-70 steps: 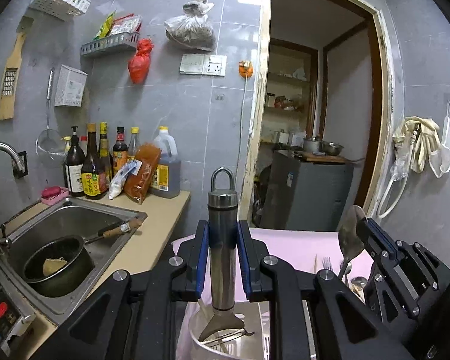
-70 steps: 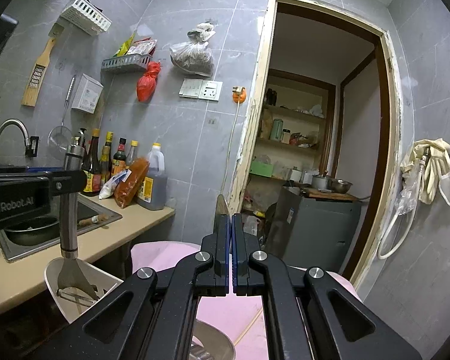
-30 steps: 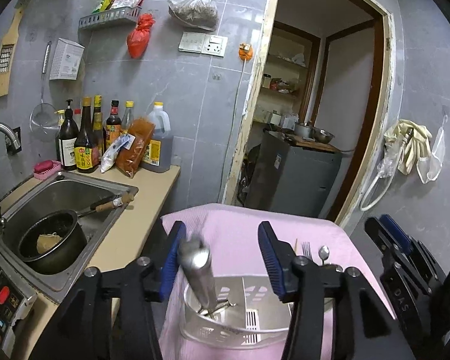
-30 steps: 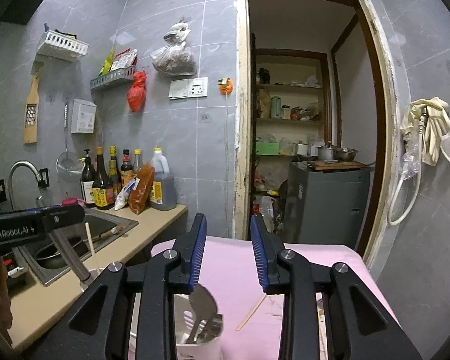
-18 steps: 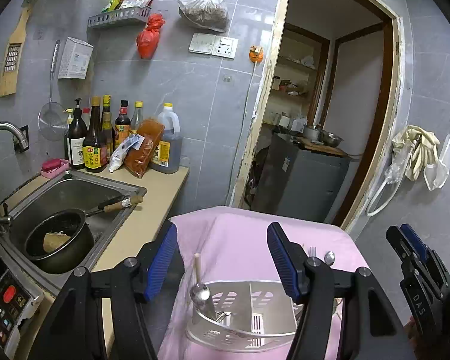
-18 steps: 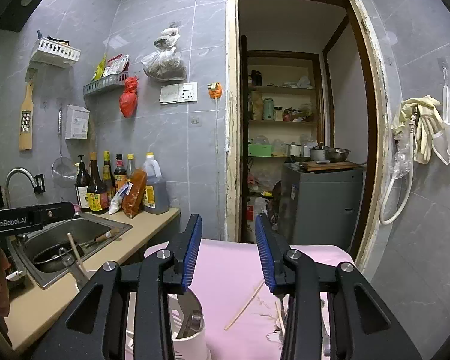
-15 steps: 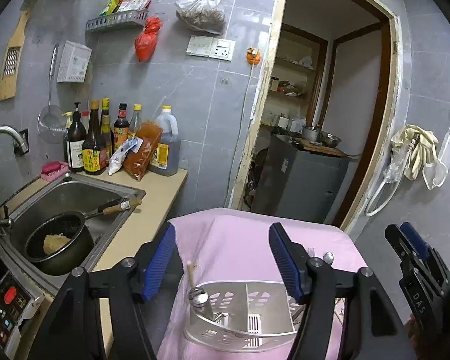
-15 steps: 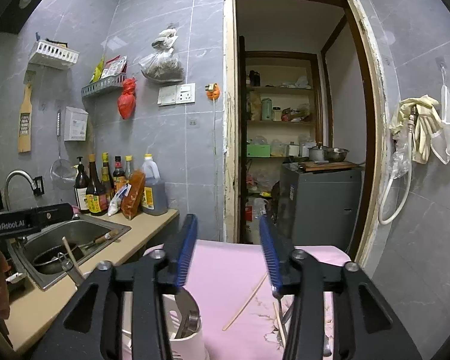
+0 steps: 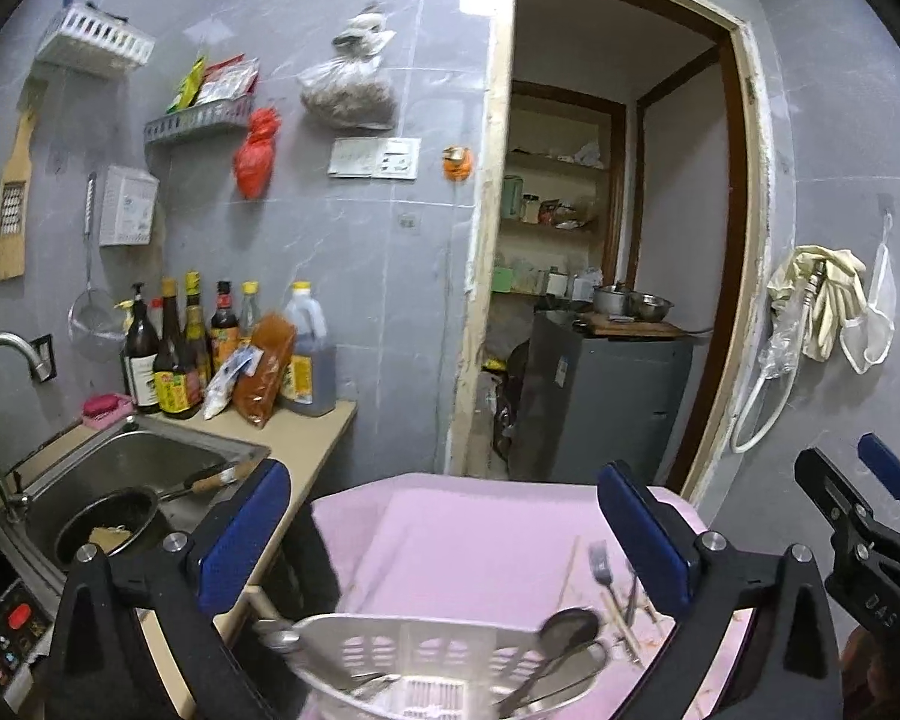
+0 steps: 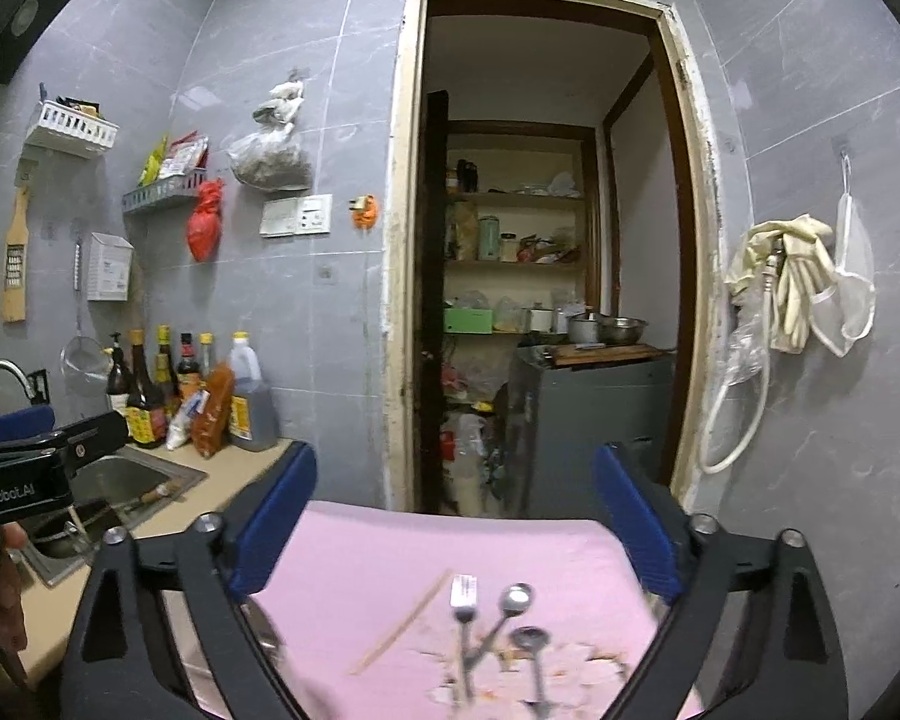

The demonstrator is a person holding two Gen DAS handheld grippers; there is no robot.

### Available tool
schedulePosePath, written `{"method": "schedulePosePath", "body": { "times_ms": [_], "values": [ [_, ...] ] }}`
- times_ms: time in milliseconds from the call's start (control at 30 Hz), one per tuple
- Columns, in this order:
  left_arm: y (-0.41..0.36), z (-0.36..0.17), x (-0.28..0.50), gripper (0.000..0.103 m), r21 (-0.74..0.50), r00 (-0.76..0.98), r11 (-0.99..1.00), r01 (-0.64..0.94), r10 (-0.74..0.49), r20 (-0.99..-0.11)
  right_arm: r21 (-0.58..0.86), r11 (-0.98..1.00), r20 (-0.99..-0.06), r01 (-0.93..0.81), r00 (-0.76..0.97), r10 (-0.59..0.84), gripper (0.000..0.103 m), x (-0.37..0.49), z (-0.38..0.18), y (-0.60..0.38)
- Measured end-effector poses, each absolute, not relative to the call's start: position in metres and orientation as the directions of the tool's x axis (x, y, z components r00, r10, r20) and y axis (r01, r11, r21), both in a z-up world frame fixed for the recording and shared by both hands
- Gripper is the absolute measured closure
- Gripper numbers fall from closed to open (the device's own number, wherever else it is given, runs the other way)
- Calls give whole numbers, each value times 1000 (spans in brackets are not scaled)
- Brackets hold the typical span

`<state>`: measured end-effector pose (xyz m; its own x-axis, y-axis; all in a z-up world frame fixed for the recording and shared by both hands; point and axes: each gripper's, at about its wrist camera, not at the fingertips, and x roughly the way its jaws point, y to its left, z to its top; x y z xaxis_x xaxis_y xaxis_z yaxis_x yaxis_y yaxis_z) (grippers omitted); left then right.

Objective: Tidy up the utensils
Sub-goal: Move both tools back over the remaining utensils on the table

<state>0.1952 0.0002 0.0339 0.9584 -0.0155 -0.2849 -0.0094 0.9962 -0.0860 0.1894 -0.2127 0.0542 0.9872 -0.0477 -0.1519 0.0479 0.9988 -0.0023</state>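
The left gripper (image 9: 444, 516) has its blue-padded jaws spreading wide, with nothing clasped between them. Just below and ahead of its fingertips stands a white slotted utensil caddy (image 9: 414, 654) on the pink tablecloth (image 9: 450, 540). A large spoon (image 9: 564, 630) leans in the caddy's right compartment, bowl up against the rim, and a metal handle (image 9: 276, 636) pokes over the rim on the caddy's left side. To the right of the caddy, loose on the cloth, lie a fork (image 9: 600, 564) and a single chopstick (image 9: 570, 570).

The right gripper (image 10: 450, 516) is likewise opening its jaws, empty, above the same cloth; it shows at the right edge of the left wrist view. Beyond the caddy's place, seen from the right wrist, the fork lies beside a small spoon (image 10: 517, 597), their handles crossing, with another spoon (image 10: 531, 642) just nearer the camera and the chopstick to their left, all blurred.

Left of the cloth, well apart from the caddy, runs a beige counter (image 9: 306, 426) with a steel sink (image 9: 126, 456) holding a black pan (image 9: 105, 522). Sauce bottles (image 9: 174, 354) stand against the grey tiled wall behind the sink. A doorway (image 10: 546, 276) opens behind the table, with a grey cabinet (image 10: 588, 426) inside it.
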Motion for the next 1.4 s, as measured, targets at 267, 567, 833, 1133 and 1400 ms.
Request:
{"method": "schedulePosePath", "body": {
  "times_ms": [267, 567, 833, 1133, 1400],
  "values": [
    [-66, 24, 212, 0, -33, 953, 999, 38, -46, -298, -66, 995, -174, 69, 982, -79, 2, 192, 53, -275],
    [-135, 8, 244, 0, 0, 940, 1000, 26, -24, -342, -95, 993, -198, 64, 977, -82, 2, 217, 40, -343],
    [-180, -18, 290, 0, 65, 912, 998, -5, 31, -408, -30, 1000, -268, 8, 963, -16, 2, 264, -2, -391],
    [-202, -72, 347, 14, 134, 816, 991, -4, 81, -573, 157, 987, -443, -39, 890, 106, 31, 326, -71, -423],
    [-195, -127, 391, 42, 139, 684, 990, -18, 114, -721, 252, 965, -597, -80, 772, 219, 52, 363, -131, -408]
  ]
}}
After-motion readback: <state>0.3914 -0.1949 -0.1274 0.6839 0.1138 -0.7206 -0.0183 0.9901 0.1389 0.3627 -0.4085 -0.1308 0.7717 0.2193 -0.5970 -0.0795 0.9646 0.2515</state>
